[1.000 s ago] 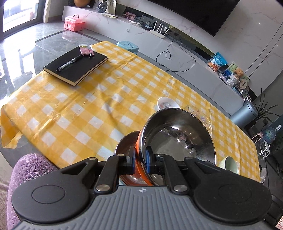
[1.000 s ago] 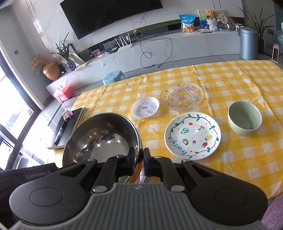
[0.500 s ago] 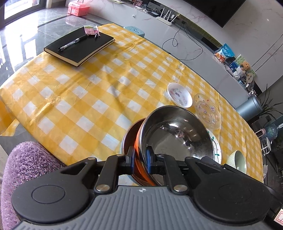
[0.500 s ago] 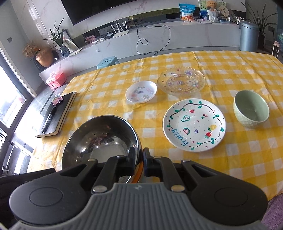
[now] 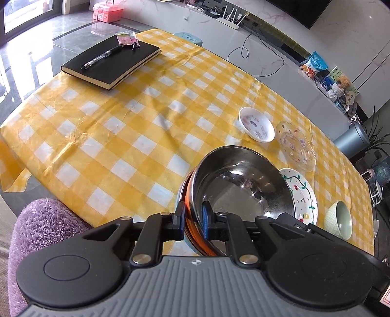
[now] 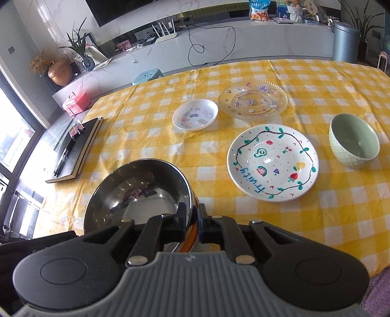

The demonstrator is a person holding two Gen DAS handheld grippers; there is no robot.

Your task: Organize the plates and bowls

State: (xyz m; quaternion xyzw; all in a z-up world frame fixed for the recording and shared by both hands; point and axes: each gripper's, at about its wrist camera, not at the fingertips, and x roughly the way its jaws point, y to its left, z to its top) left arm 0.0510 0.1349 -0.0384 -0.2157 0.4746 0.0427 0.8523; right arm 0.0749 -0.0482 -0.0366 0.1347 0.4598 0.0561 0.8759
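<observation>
1. Yellow-and-white checked cloth (image 6: 329, 219) covers the table; behind it runs a long white console (image 6: 243, 31) with a dark screen (image 6: 151, 6) on the wall above.
2. Both grippers clamp the rim of one steel bowl (image 6: 146, 192), held over the near edge of the table.
3. On that bowl's left side, the left gripper (image 5: 192, 219) has one finger inside and one outside the rim, pressed onto it.
4. Opposite, on the right side of the rim, the right gripper (image 6: 192, 219) pinches in the same way.
5. Orange shows on the bowl's outer wall between the fingers.
6. Right of the bowl lies a painted plate (image 6: 273, 162) lettered "fruity".
7. Further right stands a green bowl (image 6: 353, 141), upright and apart from the plate.
8. Beyond the painted plate sit a small white dish (image 6: 195, 114) and a glass plate (image 6: 253, 100), side by side.
9. At the far left edge rests a black notebook (image 5: 111, 63) with a pen (image 5: 102, 58) on it.
</observation>
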